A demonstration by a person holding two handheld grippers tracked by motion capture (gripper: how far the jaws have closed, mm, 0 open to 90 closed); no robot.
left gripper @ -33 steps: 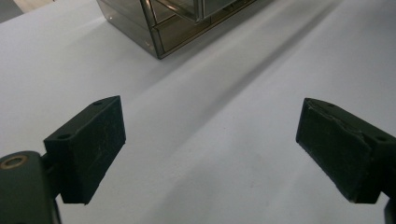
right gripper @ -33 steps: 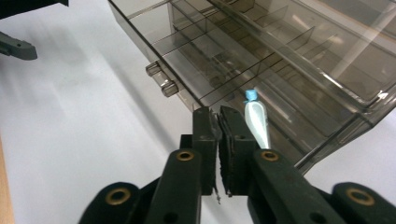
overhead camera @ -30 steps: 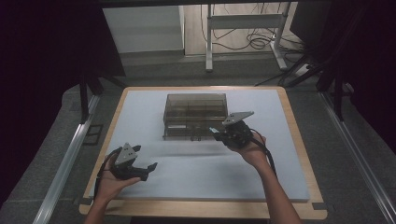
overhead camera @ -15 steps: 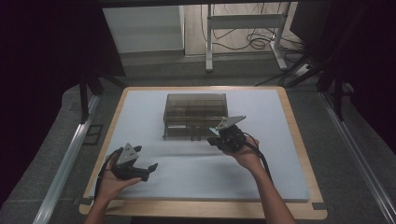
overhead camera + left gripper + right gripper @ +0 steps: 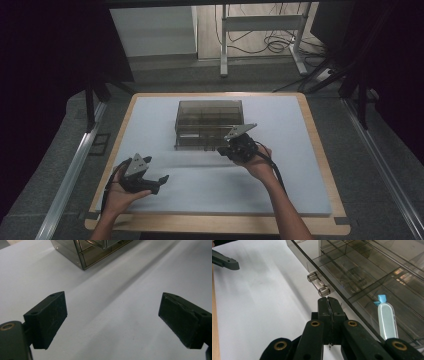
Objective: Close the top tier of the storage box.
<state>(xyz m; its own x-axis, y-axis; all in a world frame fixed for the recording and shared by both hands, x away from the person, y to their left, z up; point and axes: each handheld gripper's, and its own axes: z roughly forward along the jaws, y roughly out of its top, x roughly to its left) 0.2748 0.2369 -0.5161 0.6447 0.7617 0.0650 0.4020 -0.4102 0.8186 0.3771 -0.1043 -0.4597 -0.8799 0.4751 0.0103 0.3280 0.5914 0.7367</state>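
Note:
A smoky clear drawer box (image 5: 210,117) stands in the middle of the white mat (image 5: 285,175). My right gripper (image 5: 225,149) is shut with nothing between its jaws, at the box's front lower edge. In the right gripper view the gripper (image 5: 328,300) has its tips just below the clear bar handle (image 5: 318,285) of a drawer (image 5: 362,267). A small clear vial with a blue cap (image 5: 386,318) lies inside the drawer. My left gripper (image 5: 159,182) hovers open over the mat at the front left. Between its jaws (image 5: 112,320) there is only mat, with the box's corner (image 5: 92,252) farther off.
The mat lies on a wooden board (image 5: 320,145) whose rim shows all around. Bare mat stretches to the right of the box and along the front. Metal rails (image 5: 65,180) run along both sides of the table, and a desk frame with cables (image 5: 260,30) stands behind.
My right gripper has shifted slightly left and toward the person along the box's front. The left gripper has stayed in place and open.

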